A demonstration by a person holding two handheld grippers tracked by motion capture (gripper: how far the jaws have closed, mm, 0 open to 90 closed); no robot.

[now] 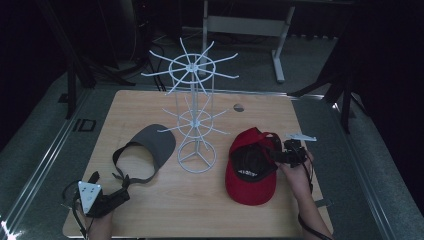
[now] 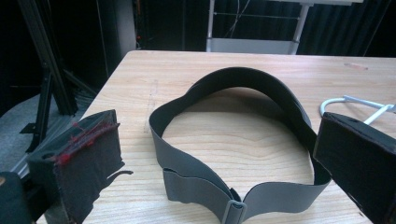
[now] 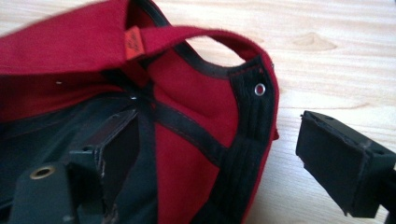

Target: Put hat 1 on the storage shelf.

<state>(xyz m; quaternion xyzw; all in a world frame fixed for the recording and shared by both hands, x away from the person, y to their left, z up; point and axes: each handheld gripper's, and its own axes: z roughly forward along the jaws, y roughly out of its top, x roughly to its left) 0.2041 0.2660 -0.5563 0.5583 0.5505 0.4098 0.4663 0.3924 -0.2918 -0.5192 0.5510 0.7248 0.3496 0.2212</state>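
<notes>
Nearest the person, the left gripper rests at the front of the wooden bench with its jaws wide apart and nothing between them; just ahead of them lies the grey fabric sun visor, its strap loop facing the jaws. The right gripper has its jaws spread astride the back rim of the red cotton baseball cap, one jaw inside the upturned crown, the other outside, not yet closed. The cap looks light, soft and floppy, so the stitched black sweatband beside the eyelet would likely give the firmest hold; thin crown fabric might crumple. Its peak is cut off in the right gripper view. Beyond both jaws stands the white wire hat rack, whose thin prongs are hard to make out.
</notes>
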